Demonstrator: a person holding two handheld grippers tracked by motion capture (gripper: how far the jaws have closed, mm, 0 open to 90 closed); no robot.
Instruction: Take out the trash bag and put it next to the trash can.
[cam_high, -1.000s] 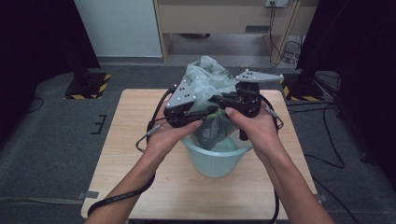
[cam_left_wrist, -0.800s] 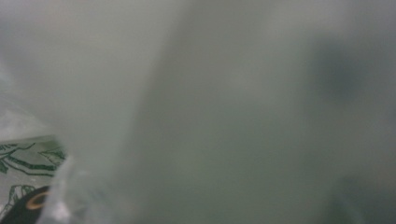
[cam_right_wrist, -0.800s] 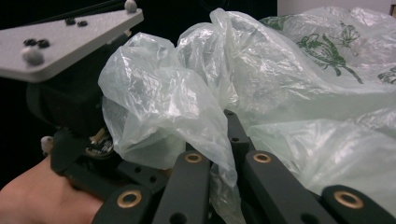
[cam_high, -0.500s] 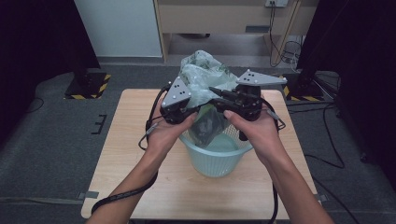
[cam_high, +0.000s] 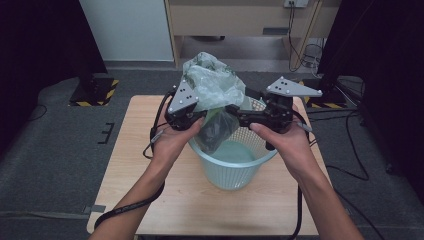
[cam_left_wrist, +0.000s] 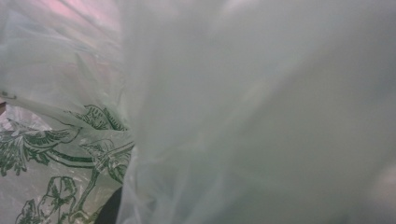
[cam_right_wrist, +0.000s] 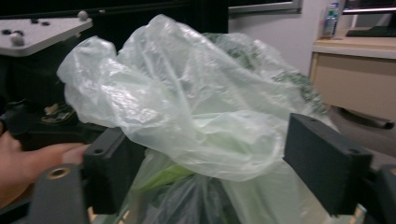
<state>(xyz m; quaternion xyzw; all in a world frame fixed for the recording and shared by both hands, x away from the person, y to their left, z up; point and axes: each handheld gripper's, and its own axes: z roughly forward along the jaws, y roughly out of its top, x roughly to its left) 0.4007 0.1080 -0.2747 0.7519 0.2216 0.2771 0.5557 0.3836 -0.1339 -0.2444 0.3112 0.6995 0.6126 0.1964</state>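
A thin pale-green plastic bag (cam_high: 212, 82) with a dark green print hangs above a light-blue slatted basket (cam_high: 235, 175) on the wooden table; its lower end still dips inside the rim. My left gripper (cam_high: 199, 118) is at the bag's left side and appears shut on the film, which presses against its camera as bag film (cam_left_wrist: 233, 116). My right gripper (cam_right_wrist: 224, 172) stands open, its two black jaws on either side of the bunched bag (cam_right_wrist: 187, 102). In the high view the right gripper (cam_high: 236, 113) points left at the bag.
The table (cam_high: 145, 165) has bare wood left of and in front of the basket. Cables trail off both grippers over the table edges. Black stands and a wooden cabinet (cam_high: 240, 20) sit on the floor beyond.
The two grippers have drawn apart and the bag has risen farther out of the basket, leaving the basket's pale bottom visible.
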